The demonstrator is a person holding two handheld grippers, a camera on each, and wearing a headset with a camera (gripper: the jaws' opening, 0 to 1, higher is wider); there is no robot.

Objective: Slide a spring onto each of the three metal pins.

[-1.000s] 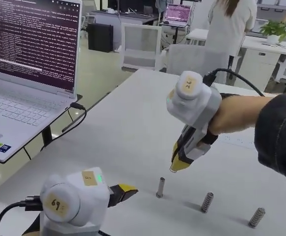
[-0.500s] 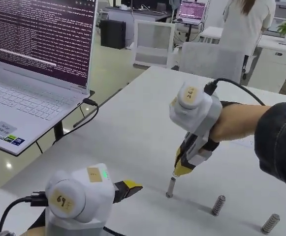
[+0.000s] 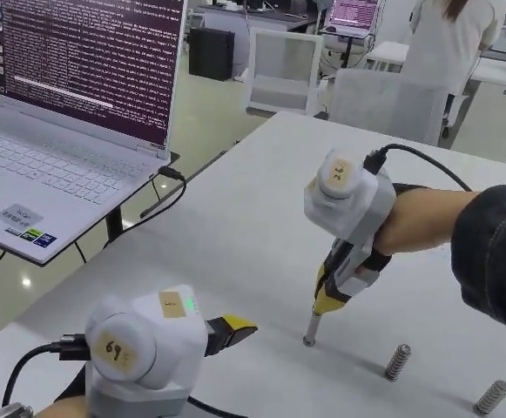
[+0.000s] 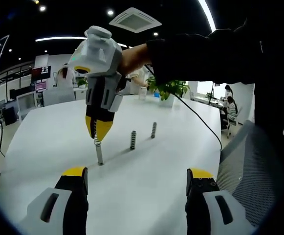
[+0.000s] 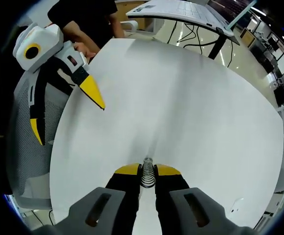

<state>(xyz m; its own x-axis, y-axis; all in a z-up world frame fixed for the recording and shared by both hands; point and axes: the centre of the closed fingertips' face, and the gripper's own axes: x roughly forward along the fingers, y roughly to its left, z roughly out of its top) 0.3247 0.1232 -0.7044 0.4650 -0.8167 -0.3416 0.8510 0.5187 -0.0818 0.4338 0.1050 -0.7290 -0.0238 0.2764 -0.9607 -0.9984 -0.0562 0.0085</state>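
Observation:
My right gripper (image 3: 326, 302) is shut on a small spring (image 5: 147, 172) and points steeply down. The spring (image 4: 96, 134) hangs directly over the bare metal pin (image 3: 310, 329), its lower end at the pin's top. Right of that pin stand two more pins, each with a spring on it: the middle one (image 3: 398, 361) and the far right one (image 3: 491, 397). My left gripper (image 4: 137, 176) is open with nothing between its fingers, low at the table's near left, its yellow tip (image 3: 235, 329) a short way left of the bare pin.
An open laptop (image 3: 70, 113) sits on a stand left of the white table (image 3: 235, 218), with a black cable (image 3: 161, 205) hanging off it. White chairs (image 3: 280, 70) and a person stand beyond the far table edge. A black cable (image 3: 418, 161) trails from the right gripper.
My right gripper has come down and left with the spring, from above and beside the bare pin to right over its top. The left gripper stays put; the head camera shifted.

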